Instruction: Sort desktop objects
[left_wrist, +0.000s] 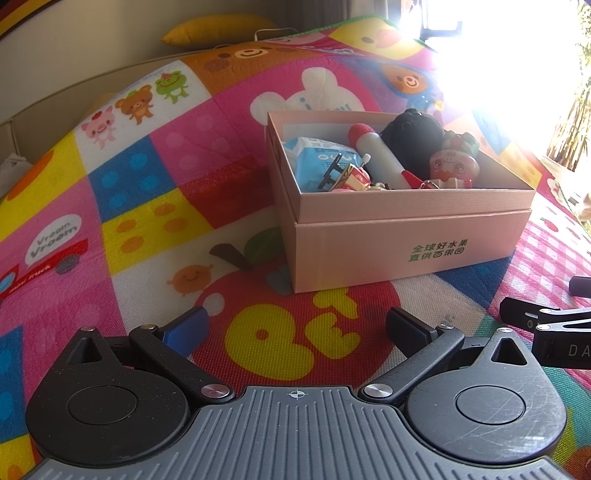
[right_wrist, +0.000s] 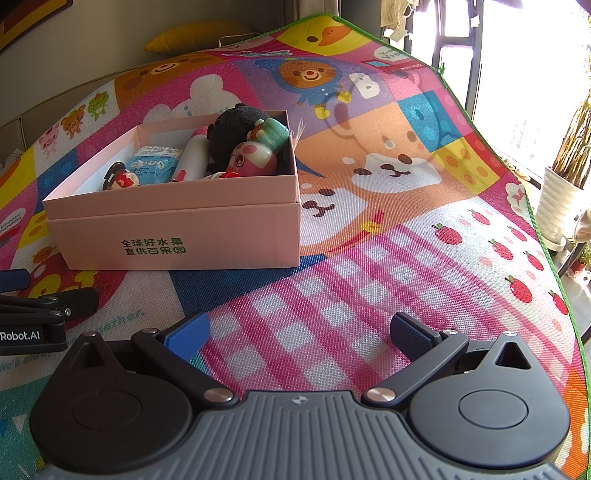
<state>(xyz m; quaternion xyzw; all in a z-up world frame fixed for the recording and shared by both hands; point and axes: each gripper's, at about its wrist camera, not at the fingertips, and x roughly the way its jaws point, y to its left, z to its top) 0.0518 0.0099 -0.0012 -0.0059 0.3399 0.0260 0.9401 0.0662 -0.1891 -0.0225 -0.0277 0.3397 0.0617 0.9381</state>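
Observation:
A pink cardboard box (left_wrist: 406, 240) with green print stands on a colourful play mat (left_wrist: 147, 177). It holds a black plush toy (left_wrist: 413, 136), a pink-faced figurine (left_wrist: 452, 166), a white and red marker (left_wrist: 380, 155), a blue tissue pack (left_wrist: 314, 155) and a small red toy (left_wrist: 354, 177). My left gripper (left_wrist: 299, 326) is open and empty, low over the mat in front of the box. In the right wrist view the box (right_wrist: 177, 229) stands at the left. My right gripper (right_wrist: 301, 330) is open and empty over the pink checked patch.
The right gripper's finger shows at the right edge of the left wrist view (left_wrist: 546, 325); the left gripper's finger shows at the left edge of the right wrist view (right_wrist: 48, 306). A yellow pillow (right_wrist: 199, 35) lies beyond the mat. A white plant pot (right_wrist: 557, 206) stands off the mat's right edge.

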